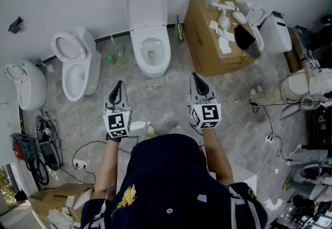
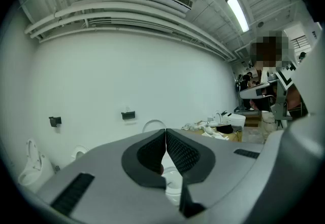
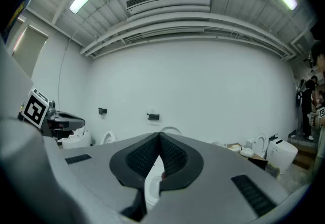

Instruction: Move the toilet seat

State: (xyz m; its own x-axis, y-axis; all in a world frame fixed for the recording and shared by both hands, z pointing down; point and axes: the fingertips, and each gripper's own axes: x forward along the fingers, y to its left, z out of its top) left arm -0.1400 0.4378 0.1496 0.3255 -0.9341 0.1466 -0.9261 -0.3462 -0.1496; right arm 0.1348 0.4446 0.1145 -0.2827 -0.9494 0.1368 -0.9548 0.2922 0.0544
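The left tool (image 1: 119, 84) and the right tool (image 1: 195, 75) each had their jaws pressed together, with nothing between them. The toilet seat (image 1: 142, 49) sat on the middle toilet (image 1: 151, 67) against the wall, ahead of both tools and apart from them.

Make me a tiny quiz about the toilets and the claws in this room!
1. True or false: the left claw and the right claw are both shut with nothing in them.
2. What stands just right of the middle toilet in the head view? A) cardboard box B) bathtub C) ladder
3. Fill in: the middle toilet's lid is flipped ____ (up or down).
Key: 1 true; 2 A; 3 up.
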